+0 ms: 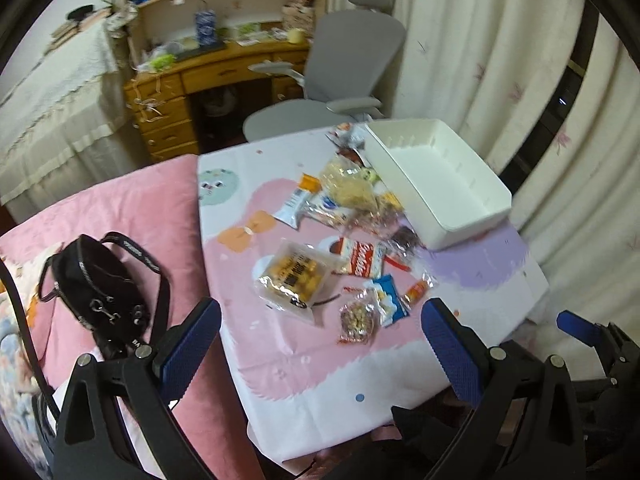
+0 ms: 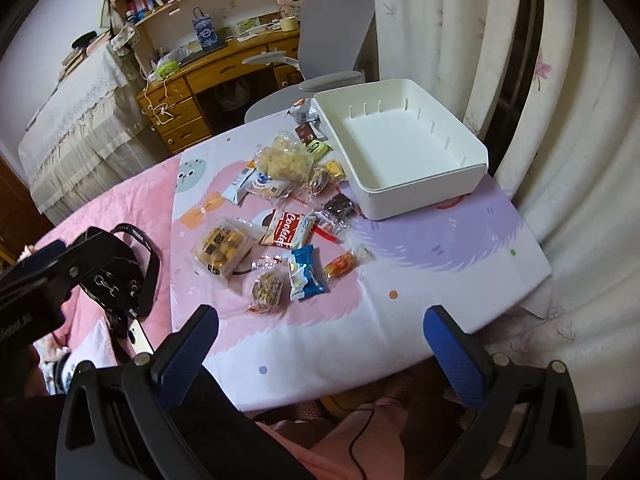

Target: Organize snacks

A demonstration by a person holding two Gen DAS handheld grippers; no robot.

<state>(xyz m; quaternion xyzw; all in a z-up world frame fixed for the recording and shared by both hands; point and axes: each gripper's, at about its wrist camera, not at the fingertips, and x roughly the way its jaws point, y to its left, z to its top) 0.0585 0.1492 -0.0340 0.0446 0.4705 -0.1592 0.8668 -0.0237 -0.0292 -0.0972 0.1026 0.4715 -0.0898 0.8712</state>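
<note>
- Left gripper (image 1: pixel 322 342): jaws spread wide, nothing between the blue pads (image 1: pixel 188 354); it hovers over the near edge of the table, above the snacks.
- Right gripper (image 2: pixel 320 344): jaws likewise wide apart, holding nothing; poised over the near white-and-pink part of the tablecloth (image 2: pixel 460 248).
- White plastic bin (image 2: pixel 400 148): sits at the far right of the table, upright, interior bare, slotted ribs along its inner walls.
- Snacks lie loose on the cloth to the left of the bin, none inside it.
- Near group: clear tray pack of small golden cakes (image 2: pixel 222 250), red-and-white "Cookies" packet (image 2: pixel 286 234) just beside it, blue-and-white wrapper (image 2: pixel 306 274), clear pouch of mixed nuts (image 2: pixel 266 290), small orange sachet (image 2: pixel 340 264).
- Far group: clear bag of pale puffed pieces (image 2: pixel 284 160) resting on other packets; dark chocolate-coloured packet (image 2: pixel 338 206) close to the bin's near corner; more small packets at the bin's far-left corner, labels unreadable.
- Black handbag (image 1: pixel 96 284) with strap lies on the pink bedspread (image 1: pixel 132 208), left of the table.
- Background: grey office chair (image 1: pixel 348 60), wooden desk (image 1: pixel 224 68), cream curtains (image 2: pixel 580 120).
</note>
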